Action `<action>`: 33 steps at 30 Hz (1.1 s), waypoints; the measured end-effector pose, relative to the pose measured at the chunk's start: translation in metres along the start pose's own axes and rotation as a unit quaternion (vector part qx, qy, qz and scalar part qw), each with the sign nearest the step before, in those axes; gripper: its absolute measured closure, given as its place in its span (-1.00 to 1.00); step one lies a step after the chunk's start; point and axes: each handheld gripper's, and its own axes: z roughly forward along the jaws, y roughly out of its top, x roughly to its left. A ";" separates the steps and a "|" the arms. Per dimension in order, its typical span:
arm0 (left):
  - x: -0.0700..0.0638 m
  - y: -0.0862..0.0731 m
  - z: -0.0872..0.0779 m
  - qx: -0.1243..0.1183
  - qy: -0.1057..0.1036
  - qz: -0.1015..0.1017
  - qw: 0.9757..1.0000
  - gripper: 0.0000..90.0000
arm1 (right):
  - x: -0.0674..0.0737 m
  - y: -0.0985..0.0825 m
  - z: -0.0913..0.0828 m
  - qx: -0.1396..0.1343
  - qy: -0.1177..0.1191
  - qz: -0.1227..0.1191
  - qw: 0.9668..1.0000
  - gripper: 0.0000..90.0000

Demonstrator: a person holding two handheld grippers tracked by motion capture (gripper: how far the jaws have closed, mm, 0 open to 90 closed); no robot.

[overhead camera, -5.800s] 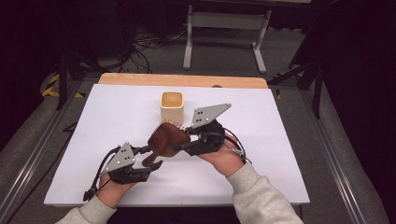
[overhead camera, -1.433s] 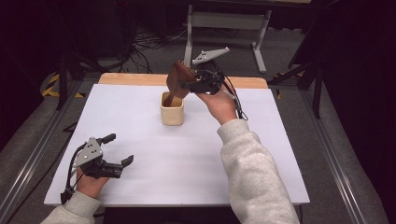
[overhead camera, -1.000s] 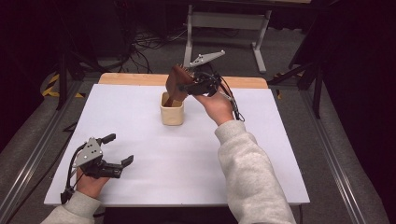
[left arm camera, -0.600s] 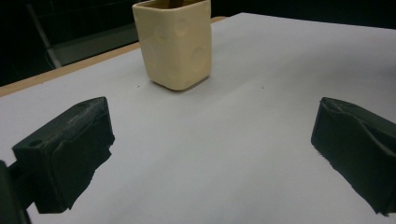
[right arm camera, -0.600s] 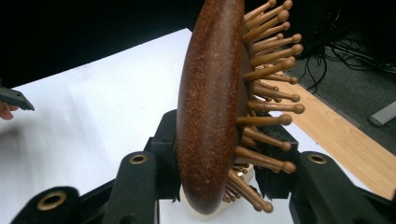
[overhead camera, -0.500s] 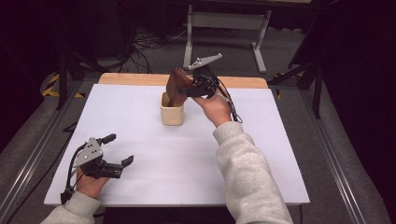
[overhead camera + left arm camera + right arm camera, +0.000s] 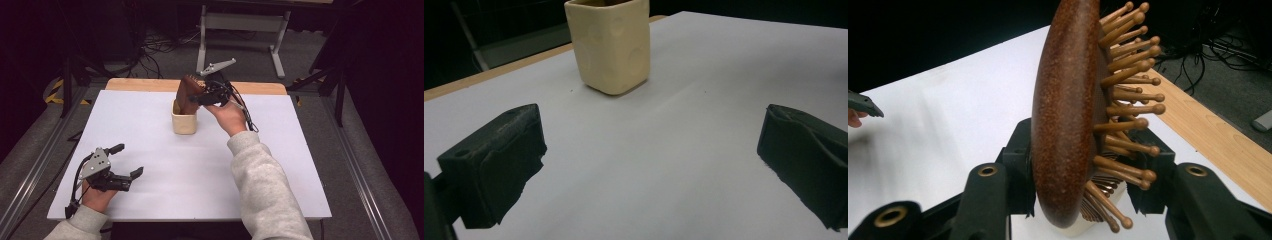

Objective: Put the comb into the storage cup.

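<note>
Table: flat white rectangular tabletop (image 7: 150, 125), with a strip of light wooden board (image 7: 145, 84) along its far edge.
Floor: grey carpet (image 7: 310, 60), darker toward the room's edges.
Cables: tangle of black cables (image 7: 160, 45) on the floor beyond the table.
Stand: pale grey metal frame with splayed legs (image 7: 240, 30) behind the table.
Rails: grey metal rails (image 7: 35, 160) running along the table's left and right sides.
Tape: yellow-and-black hazard tape (image 7: 57, 92) on the floor at far left.
Light: bright over the tabletop, surroundings in near darkness.
</note>
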 end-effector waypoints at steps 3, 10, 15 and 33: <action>0.000 0.000 0.001 -0.001 0.001 -0.001 1.000 -1.00 | -0.001 0.000 -0.001 -0.001 -0.003 0.004 1.000 0.12; -0.001 0.000 0.000 0.002 0.000 0.000 1.000 -1.00 | -0.003 -0.002 -0.004 -0.014 -0.004 0.009 1.000 -0.07; -0.001 -0.001 0.000 -0.002 0.000 -0.003 1.000 -1.00 | -0.003 -0.001 -0.012 -0.055 -0.008 0.001 0.998 -0.54; 0.003 -0.004 -0.015 -0.005 0.009 -0.011 1.000 -1.00 | 0.003 -0.003 -0.068 -0.108 -0.064 -0.051 0.991 -0.98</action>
